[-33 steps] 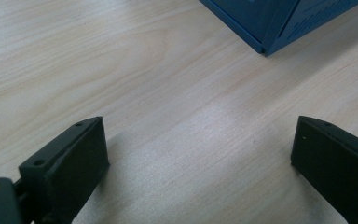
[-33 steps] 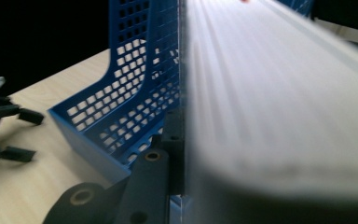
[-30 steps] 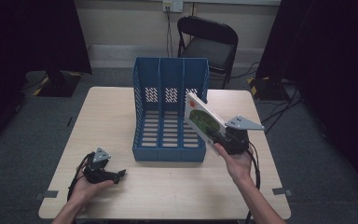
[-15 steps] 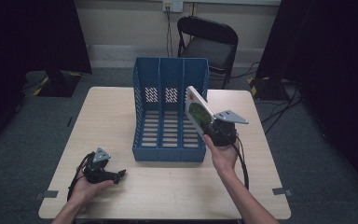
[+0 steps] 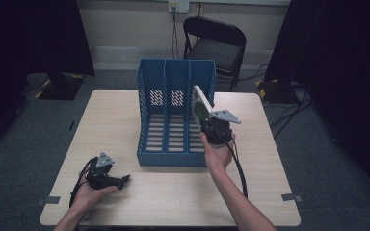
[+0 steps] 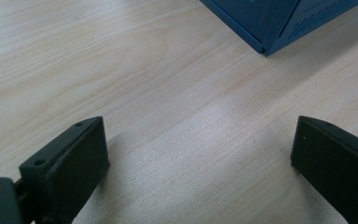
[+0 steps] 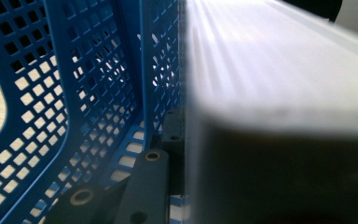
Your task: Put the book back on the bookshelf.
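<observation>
A book point(image 5: 200, 107) is clamped between the jaws of the right gripper point(image 5: 211, 126) and is held tilted over the right-hand slot of the blue file rack point(image 5: 147, 115), its upper edge leaning toward the rack's middle. In the right gripper view the book's pale flat face point(image 7: 279, 70) is seen close up beside the perforated divider point(image 7: 161, 70), with one black jaw pressed along its lower edge.

The book is judged stiff and fairly light, with a smooth cover that could slip if the grip is loosened. It is held near a lower corner, so its weight hangs out beyond the jaws and a twist in the grip is likely; a hold nearer the middle of the spine would be steadier. The slot is narrow, so the book should be squared to the dividers before it is lowered.

The left gripper point(image 5: 107, 177) is rested on the table point(image 5: 173, 202) near the front left, jaws wide apart with nothing between them.
</observation>
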Demonstrator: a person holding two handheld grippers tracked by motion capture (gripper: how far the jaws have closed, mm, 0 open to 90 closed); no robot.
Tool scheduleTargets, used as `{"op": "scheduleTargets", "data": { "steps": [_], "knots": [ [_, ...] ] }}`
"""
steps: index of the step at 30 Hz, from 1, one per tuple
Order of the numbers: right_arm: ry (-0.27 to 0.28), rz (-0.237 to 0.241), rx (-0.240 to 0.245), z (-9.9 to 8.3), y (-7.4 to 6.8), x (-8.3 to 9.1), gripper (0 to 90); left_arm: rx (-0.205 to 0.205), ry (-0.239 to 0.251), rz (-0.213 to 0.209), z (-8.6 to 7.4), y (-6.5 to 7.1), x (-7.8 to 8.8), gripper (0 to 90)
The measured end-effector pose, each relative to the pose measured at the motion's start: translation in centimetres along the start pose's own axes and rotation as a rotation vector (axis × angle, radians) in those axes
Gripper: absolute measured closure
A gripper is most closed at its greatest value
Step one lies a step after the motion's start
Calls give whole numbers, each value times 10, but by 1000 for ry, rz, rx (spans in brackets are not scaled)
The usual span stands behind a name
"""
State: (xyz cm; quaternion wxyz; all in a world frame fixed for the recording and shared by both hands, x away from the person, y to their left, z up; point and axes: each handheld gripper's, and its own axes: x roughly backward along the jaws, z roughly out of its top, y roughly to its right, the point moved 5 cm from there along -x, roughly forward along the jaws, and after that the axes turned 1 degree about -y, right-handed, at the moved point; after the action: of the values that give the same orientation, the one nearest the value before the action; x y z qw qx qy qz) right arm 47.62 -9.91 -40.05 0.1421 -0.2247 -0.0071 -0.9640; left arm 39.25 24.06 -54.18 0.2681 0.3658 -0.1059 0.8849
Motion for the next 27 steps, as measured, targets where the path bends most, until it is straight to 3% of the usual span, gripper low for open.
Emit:
{"op": "scheduleTargets", "data": {
  "steps": [8, 16, 27],
  "knots": [
    [-25, -27, 23, -11, -3, -15, 764, 3, 0, 2, 0, 0, 0, 33],
    [-43, -35, -13, -21, -7, -29, 764, 3, -1, 4, 0, 0, 0, 34],
    [-84, -72, -15, -34, -2, -39, 764, 4, 0, 6, -1, 1, 1, 36]
  ]
}}
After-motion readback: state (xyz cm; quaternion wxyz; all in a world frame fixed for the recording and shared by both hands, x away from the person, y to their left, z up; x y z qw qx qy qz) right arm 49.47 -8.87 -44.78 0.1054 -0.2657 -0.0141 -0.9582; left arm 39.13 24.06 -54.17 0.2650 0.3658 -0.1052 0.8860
